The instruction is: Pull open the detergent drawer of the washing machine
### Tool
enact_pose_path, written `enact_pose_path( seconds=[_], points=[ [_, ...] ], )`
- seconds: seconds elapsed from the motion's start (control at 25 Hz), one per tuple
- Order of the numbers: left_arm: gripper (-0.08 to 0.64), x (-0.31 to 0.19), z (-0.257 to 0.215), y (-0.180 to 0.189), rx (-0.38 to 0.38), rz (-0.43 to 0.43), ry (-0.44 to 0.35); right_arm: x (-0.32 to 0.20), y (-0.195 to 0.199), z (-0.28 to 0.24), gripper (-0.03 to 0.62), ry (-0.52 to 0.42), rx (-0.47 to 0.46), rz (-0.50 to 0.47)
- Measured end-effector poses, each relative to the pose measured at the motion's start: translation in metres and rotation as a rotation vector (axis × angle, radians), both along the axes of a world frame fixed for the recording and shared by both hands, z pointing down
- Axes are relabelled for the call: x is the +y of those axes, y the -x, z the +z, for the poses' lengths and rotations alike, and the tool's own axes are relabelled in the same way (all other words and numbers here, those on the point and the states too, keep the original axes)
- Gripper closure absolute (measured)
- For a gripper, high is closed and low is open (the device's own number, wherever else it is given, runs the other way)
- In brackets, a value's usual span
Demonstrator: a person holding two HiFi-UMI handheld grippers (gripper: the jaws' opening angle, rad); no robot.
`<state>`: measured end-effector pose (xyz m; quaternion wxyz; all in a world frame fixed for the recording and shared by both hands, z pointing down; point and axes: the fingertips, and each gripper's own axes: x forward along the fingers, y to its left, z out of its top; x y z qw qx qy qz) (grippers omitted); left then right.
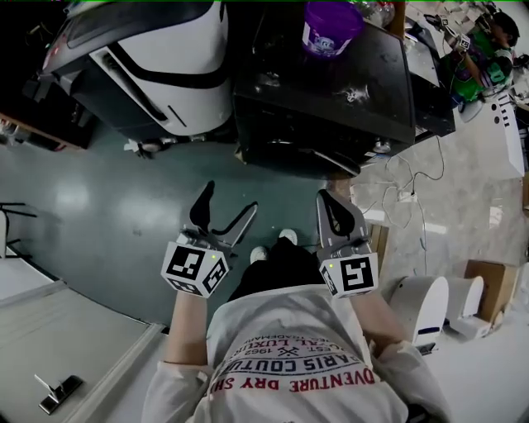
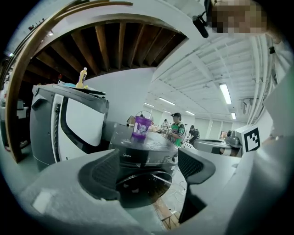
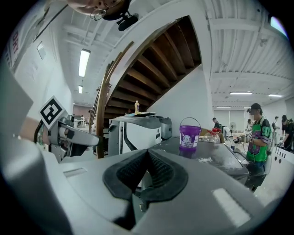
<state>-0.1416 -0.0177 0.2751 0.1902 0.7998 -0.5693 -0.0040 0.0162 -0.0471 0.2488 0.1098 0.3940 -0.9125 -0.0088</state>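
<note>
The dark washing machine (image 1: 331,99) stands ahead of me on the floor, with a purple bucket (image 1: 331,25) on its lid. Its front panel (image 2: 142,158) shows between my left jaws, well off; I cannot pick out the detergent drawer. My left gripper (image 1: 227,206) hangs short of the machine's front left corner, open and empty (image 2: 149,172). My right gripper (image 1: 329,202) is held just before the machine's front, its pads (image 3: 158,172) pressed together with nothing between them. The machine top (image 3: 211,153) and bucket (image 3: 189,134) lie beyond it.
A white and black machine (image 1: 157,58) stands left of the washer. Cables (image 1: 405,194) trail over the floor at the right, near white appliances (image 1: 421,301) and a cardboard box (image 1: 488,285). A person in green (image 1: 488,58) stands at the far right.
</note>
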Motion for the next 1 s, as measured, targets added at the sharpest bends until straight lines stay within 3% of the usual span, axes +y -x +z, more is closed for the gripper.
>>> enact_pose_path(
  seconds=[0.08,0.28,0.52,0.84,1.0],
  points=[
    [0.193,-0.016,0.006,-0.002,0.032,0.007,0.007,-0.015,0.000,0.006,0.592,0.011,-0.010,0.012],
    [0.198,-0.068,0.030,-0.008,0.077,0.003,0.027,-0.056,0.010,0.017,0.592,0.043,-0.058,-0.034],
    [0.198,-0.127,0.092,-0.026,0.369,0.007,0.093,-0.108,0.020,0.046,0.592,0.041,-0.049,-0.087],
    [0.218,-0.185,0.173,-0.031,0.459,-0.041,0.169,-0.170,0.021,0.098,0.592,0.021,-0.049,-0.049],
    [0.224,-0.206,0.197,-0.027,0.599,-0.091,0.187,-0.186,0.022,0.120,0.592,0.000,-0.061,-0.034]
  ],
)
